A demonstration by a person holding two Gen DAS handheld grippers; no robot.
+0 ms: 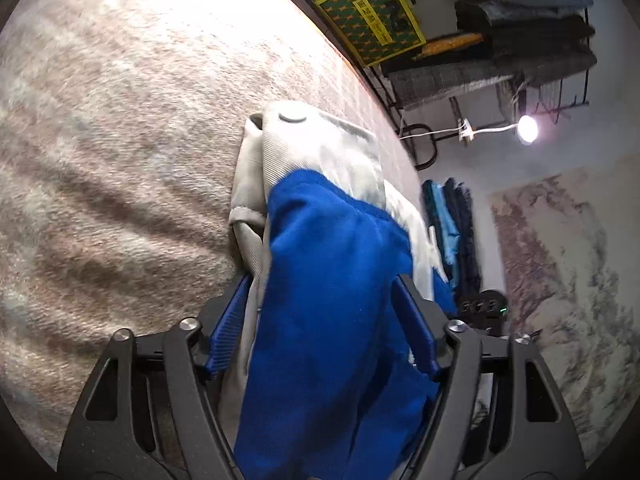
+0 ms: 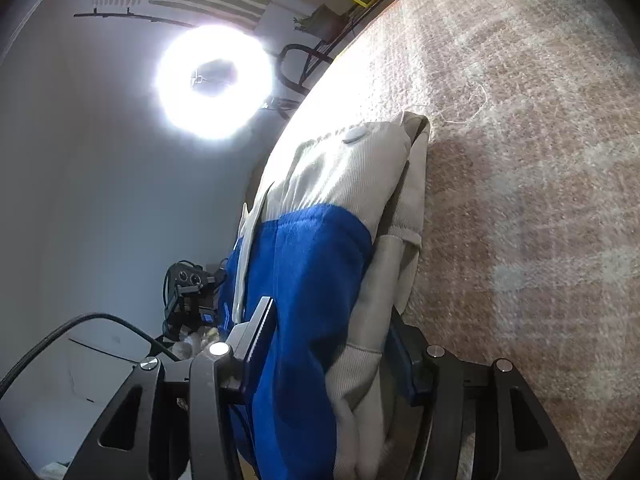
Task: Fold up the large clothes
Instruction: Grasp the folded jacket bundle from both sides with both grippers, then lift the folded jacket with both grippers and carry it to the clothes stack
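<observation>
- We saw the left gripper [image 1: 324,312] at 6 o'clock of its own view, its two blue-padded fingers [image 1: 226,328] standing fairly wide apart but pressed against a thick bundle of cloth that filled the whole gap between them
- That bundle was the garment [image 1: 336,280]: a blue layer lying on top and a beige ribbed layer beneath it, the beige part reaching out past the fingertips toward 12 o'clock and ending in a round beige button [image 1: 292,117]
- The garment's far end rested on the brown plaid blanket [image 1: 120,120], which spread from 9 to 12 o'clock in the left view
- In the right view, the right gripper [image 2: 332,328] sat at 6 o'clock, and its jaws were likewise held apart only by the cloth, clamped on the same garment [image 2: 312,272], with one finger [image 2: 260,332] against the blue side and the other against the beige side
- There the beige end with its button [image 2: 356,135] pointed to 12 o'clock, lying on the blanket [image 2: 540,200] that filled the 1 to 5 o'clock part
- A ring light [image 2: 214,82] glared at 11 o'clock in the right view
- A rack of folded clothes [image 1: 528,20] stood at 1 o'clock in the left view, beside a green and yellow box [image 1: 370,12]
</observation>
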